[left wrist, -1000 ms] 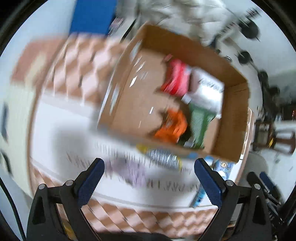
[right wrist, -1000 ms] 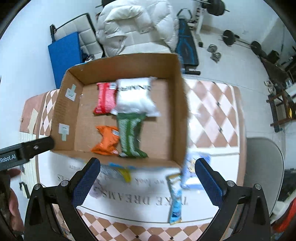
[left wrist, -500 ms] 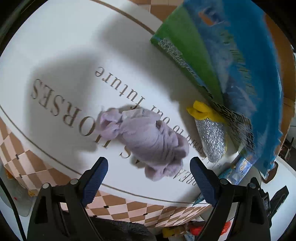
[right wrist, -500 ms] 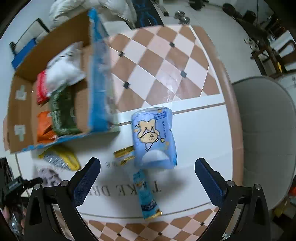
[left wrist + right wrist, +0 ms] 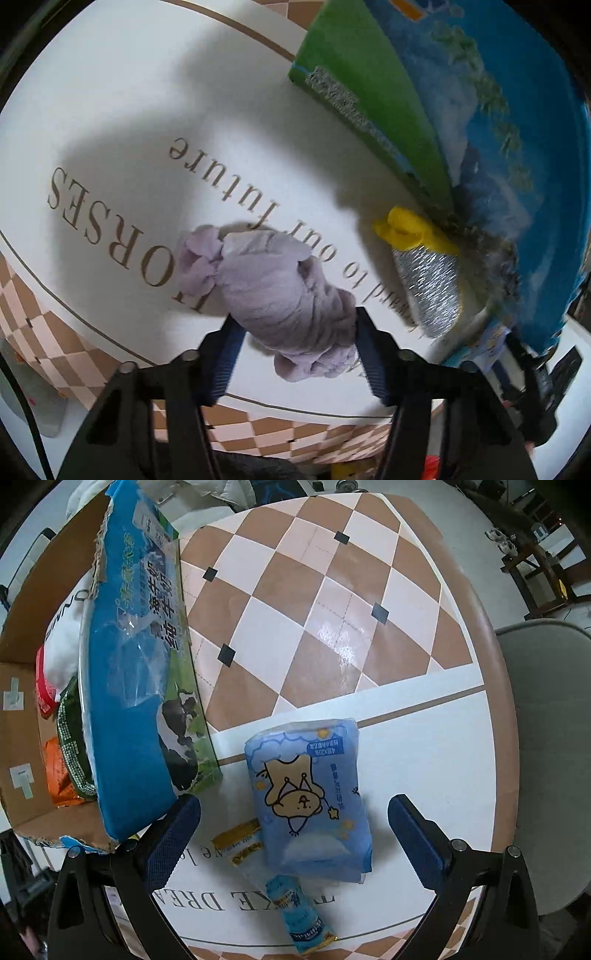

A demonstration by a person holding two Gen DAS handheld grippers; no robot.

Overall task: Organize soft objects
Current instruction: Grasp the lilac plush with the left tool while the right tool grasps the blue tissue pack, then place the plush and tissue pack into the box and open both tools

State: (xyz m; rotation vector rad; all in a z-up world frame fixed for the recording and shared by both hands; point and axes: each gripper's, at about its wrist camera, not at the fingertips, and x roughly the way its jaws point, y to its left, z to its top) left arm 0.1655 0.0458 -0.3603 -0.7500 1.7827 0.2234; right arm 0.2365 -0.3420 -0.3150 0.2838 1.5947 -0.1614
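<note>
In the left wrist view a crumpled lilac cloth (image 5: 280,291) lies on the white table with brown lettering. My left gripper (image 5: 295,354) is shut on the cloth's near end, both blue pads pressing its sides. In the right wrist view a light-blue tissue pack with a bear drawing (image 5: 310,797) lies on the table. My right gripper (image 5: 291,834) is open, its fingers either side of the pack's near end, not touching it. The cardboard box (image 5: 22,686) stands to the left and holds several snack bags.
A silver packet with a yellow end (image 5: 424,273) lies by the box's blue-green wall (image 5: 480,129). A gold-labelled sachet (image 5: 240,843) and a small blue packet (image 5: 303,919) lie near the tissue pack. A grey chair (image 5: 546,738) stands right of the round table's edge.
My left gripper has moved down onto the lilac cloth and closed on it. My right gripper has moved closer to the blue tissue pack, staying open.
</note>
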